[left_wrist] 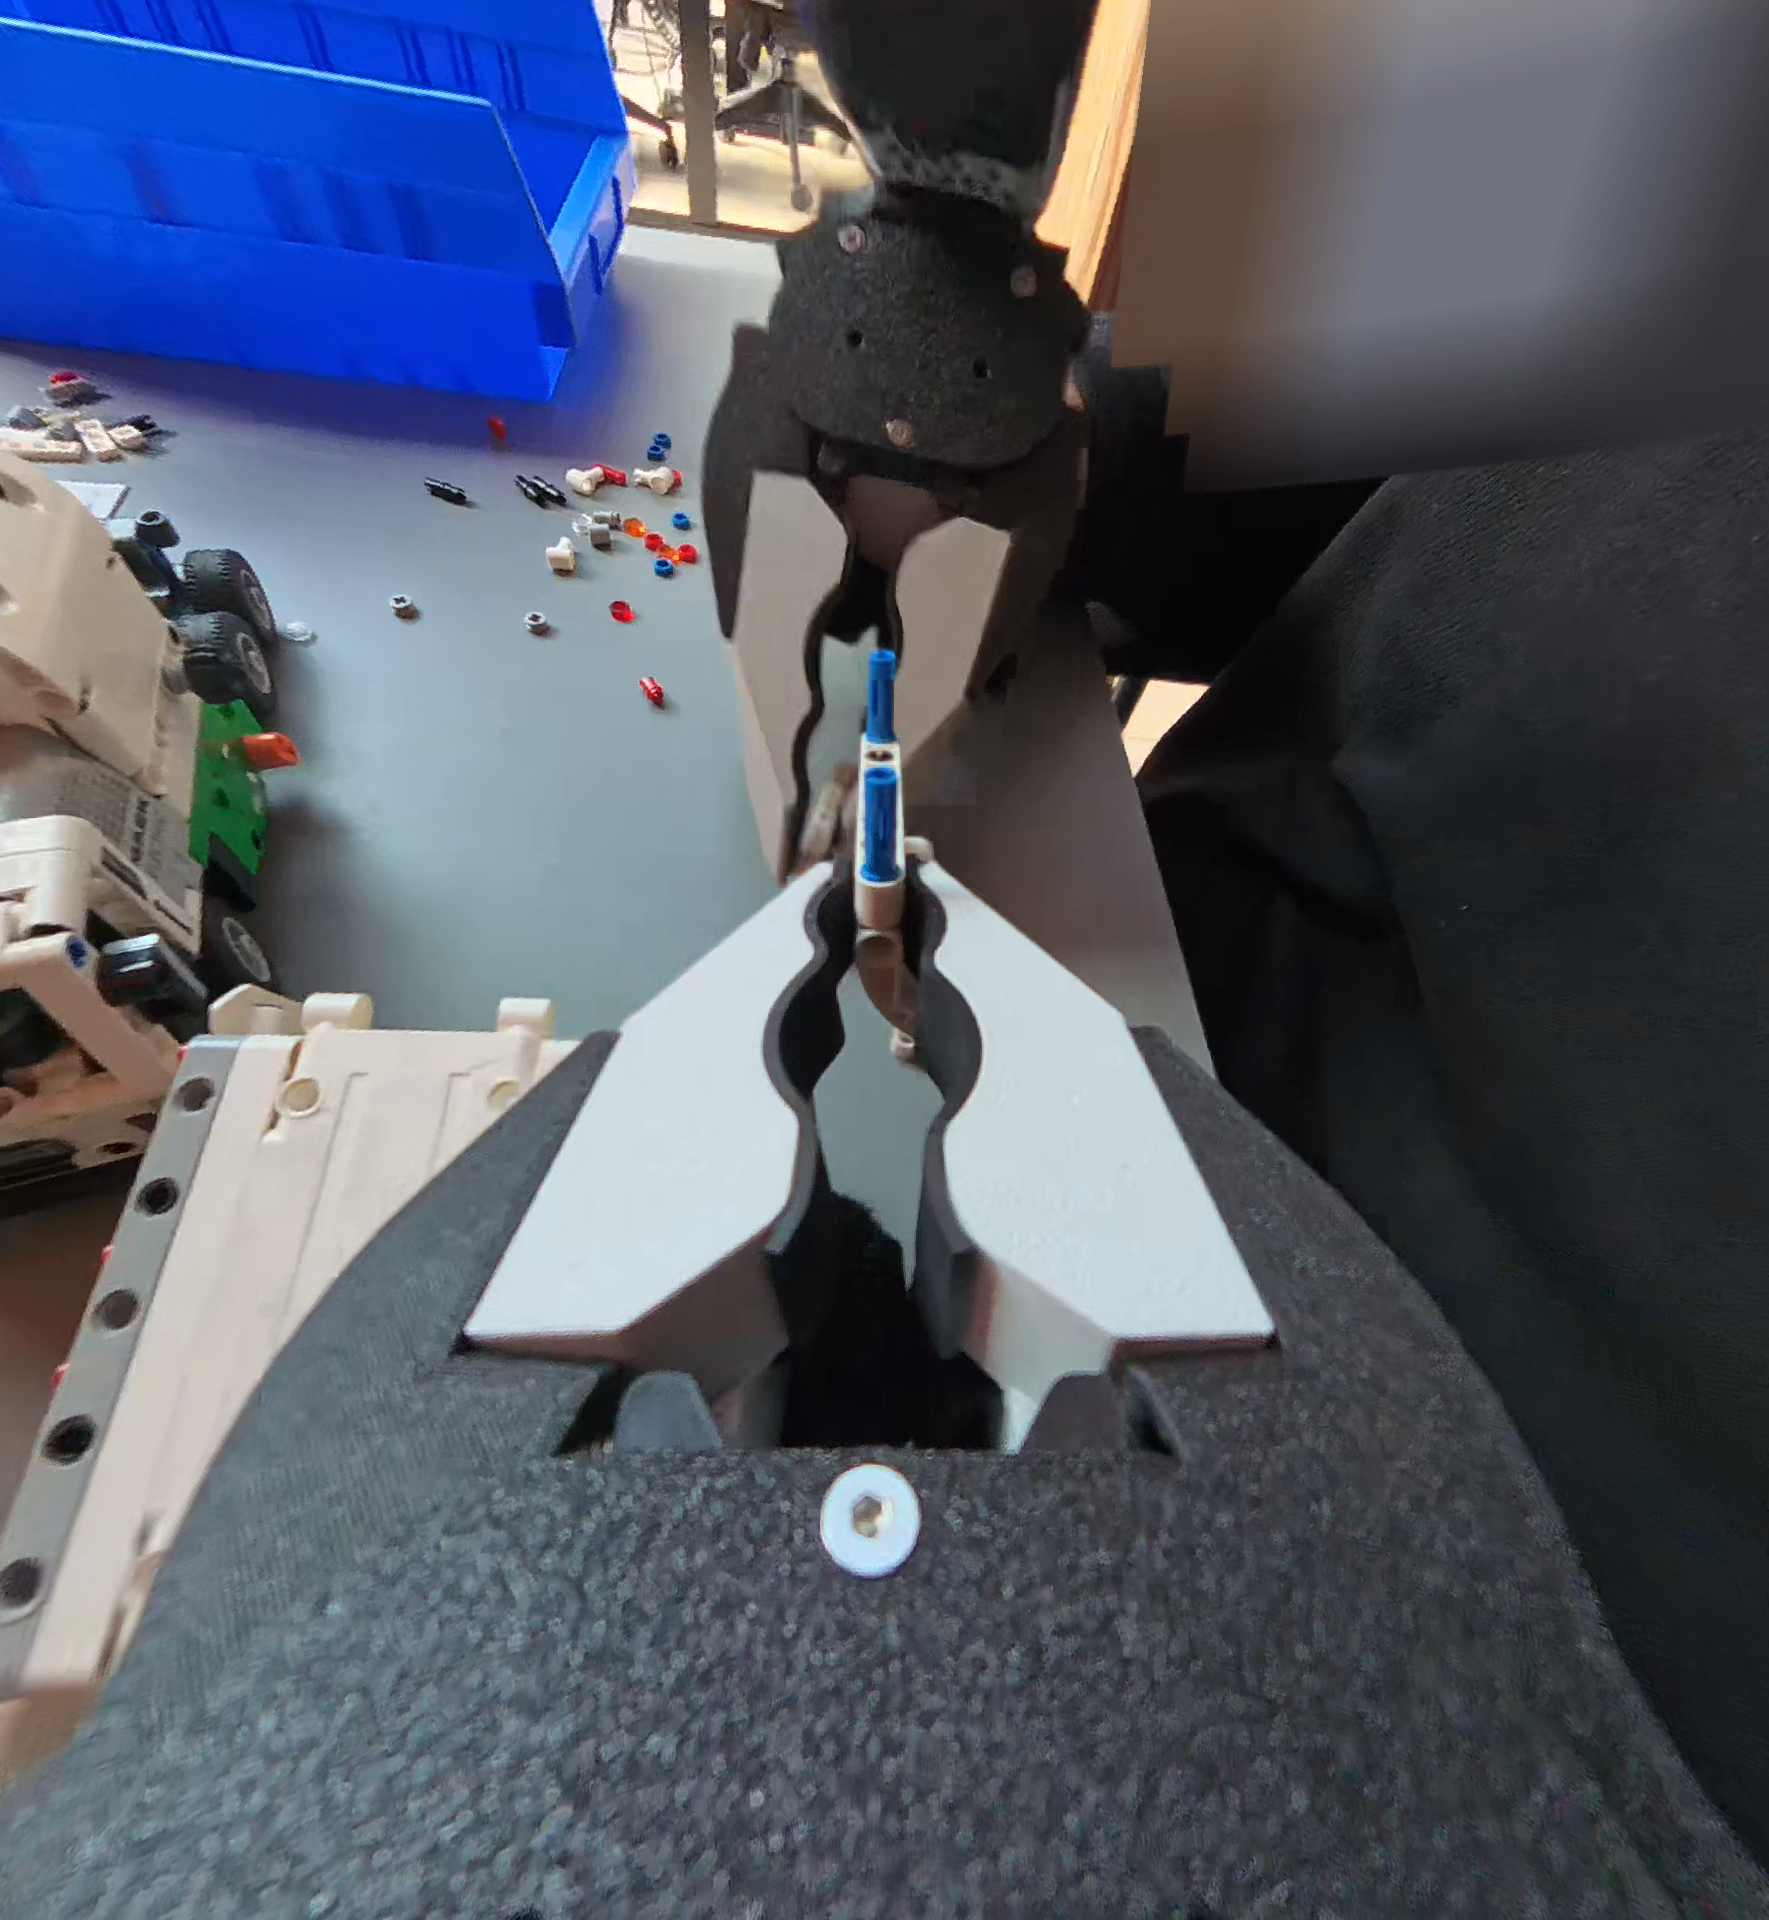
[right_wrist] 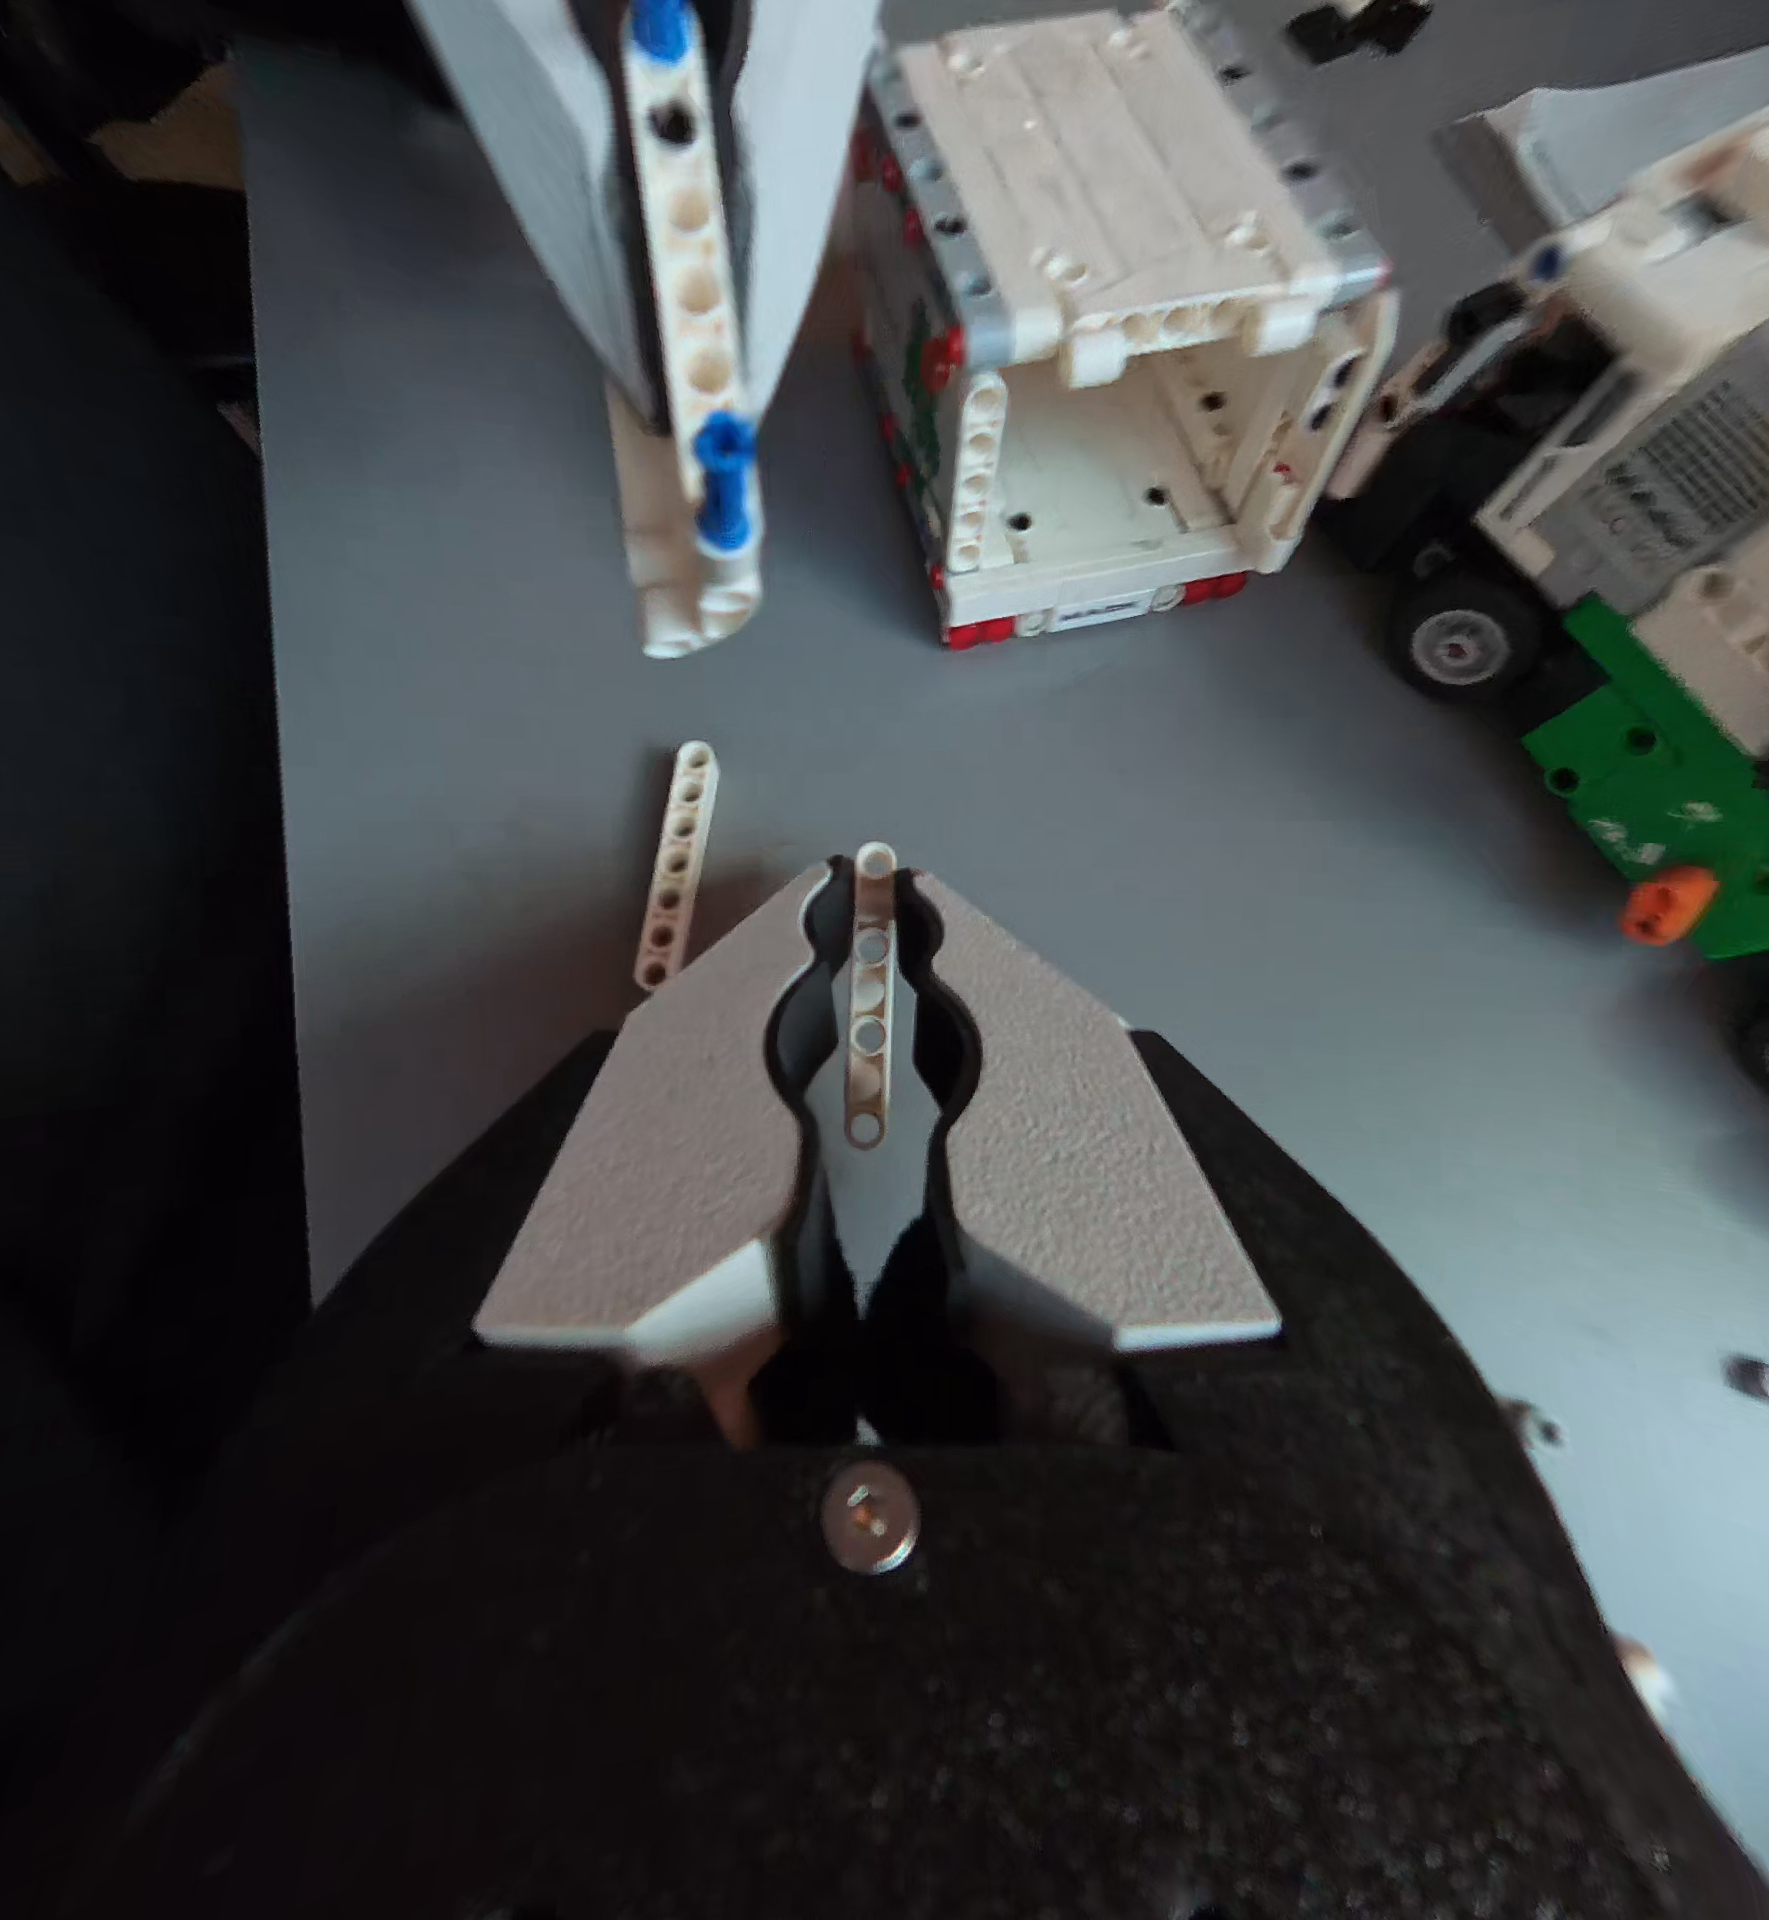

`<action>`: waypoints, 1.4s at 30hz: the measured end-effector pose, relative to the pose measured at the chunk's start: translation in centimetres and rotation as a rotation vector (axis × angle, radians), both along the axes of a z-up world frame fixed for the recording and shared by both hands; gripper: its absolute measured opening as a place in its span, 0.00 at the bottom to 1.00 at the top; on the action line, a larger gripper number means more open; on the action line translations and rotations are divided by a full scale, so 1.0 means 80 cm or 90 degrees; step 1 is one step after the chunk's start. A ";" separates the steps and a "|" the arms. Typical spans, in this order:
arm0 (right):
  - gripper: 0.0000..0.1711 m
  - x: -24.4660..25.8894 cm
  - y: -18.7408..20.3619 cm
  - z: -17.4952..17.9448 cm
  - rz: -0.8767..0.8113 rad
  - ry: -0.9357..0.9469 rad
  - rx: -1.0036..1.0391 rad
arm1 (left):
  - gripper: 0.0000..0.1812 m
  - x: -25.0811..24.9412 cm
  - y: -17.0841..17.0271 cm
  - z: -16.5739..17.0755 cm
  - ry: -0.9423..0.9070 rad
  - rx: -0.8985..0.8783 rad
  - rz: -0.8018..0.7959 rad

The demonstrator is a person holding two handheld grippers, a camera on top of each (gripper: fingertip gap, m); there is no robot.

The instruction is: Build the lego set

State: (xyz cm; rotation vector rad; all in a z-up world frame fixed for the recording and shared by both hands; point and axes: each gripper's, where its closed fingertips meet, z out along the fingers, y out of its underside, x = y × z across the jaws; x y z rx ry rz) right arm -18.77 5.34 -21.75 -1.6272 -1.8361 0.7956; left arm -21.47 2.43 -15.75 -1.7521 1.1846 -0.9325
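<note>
My left gripper (left_wrist: 878, 883) is shut on a white holed beam with blue pins (left_wrist: 878, 805), held above the grey table; the same beam (right_wrist: 698, 343) shows at the top of the right wrist view, between the left gripper's fingers (right_wrist: 568, 208). My right gripper (right_wrist: 872, 868) is shut on a thin white holed beam (right_wrist: 869, 997). It faces my left gripper in the left wrist view (left_wrist: 823, 821), just left of the pinned beam. Another thin white beam (right_wrist: 677, 862) lies on the table to its left.
A white box body (right_wrist: 1119, 343) stands beside a white and green truck (right_wrist: 1638, 582); the body (left_wrist: 267, 1247) and the truck (left_wrist: 59, 810) are at the left in the left wrist view. Small loose parts (left_wrist: 610, 530) lie before blue bins (left_wrist: 267, 177). A person in dark clothes (left_wrist: 1534, 1039) is at the right. About 8 cm separates my left fingertips from my right.
</note>
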 end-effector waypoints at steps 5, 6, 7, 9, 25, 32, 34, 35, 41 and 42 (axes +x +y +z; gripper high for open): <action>0.03 0.007 0.002 0.148 -0.020 0.222 -0.066 | 0.03 0.022 -0.015 -0.014 -0.011 -0.029 -0.020; 0.04 -0.005 -0.020 0.151 0.009 0.220 -0.072 | 0.03 0.027 -0.016 -0.018 -0.009 -0.028 -0.019; 0.04 -0.016 -0.042 0.143 0.039 0.201 -0.075 | 0.03 0.030 -0.018 -0.020 -0.008 -0.030 -0.022; 0.03 -0.027 -0.055 0.122 0.053 0.157 -0.046 | 0.03 0.034 -0.020 -0.025 0.000 -0.015 -0.022; 0.04 -0.030 -0.060 0.086 0.085 0.046 -0.032 | 0.03 0.029 -0.022 -0.044 0.064 0.016 -0.028; 0.04 -0.030 -0.056 0.085 0.091 0.034 -0.022 | 0.03 0.028 -0.020 -0.045 0.060 0.009 -0.027; 0.04 -0.031 -0.055 0.084 0.089 0.035 -0.028 | 0.03 0.028 -0.020 -0.044 0.056 0.002 -0.027; 0.04 -0.031 -0.054 0.084 0.090 0.037 -0.030 | 0.03 0.027 -0.020 -0.045 0.057 0.002 -0.026; 0.04 -0.031 -0.052 0.082 0.094 0.048 -0.056 | 0.02 0.028 -0.021 -0.046 0.055 -0.015 -0.030; 0.04 -0.030 -0.053 0.081 0.097 0.048 -0.064 | 0.02 0.028 -0.023 -0.047 0.057 -0.015 -0.034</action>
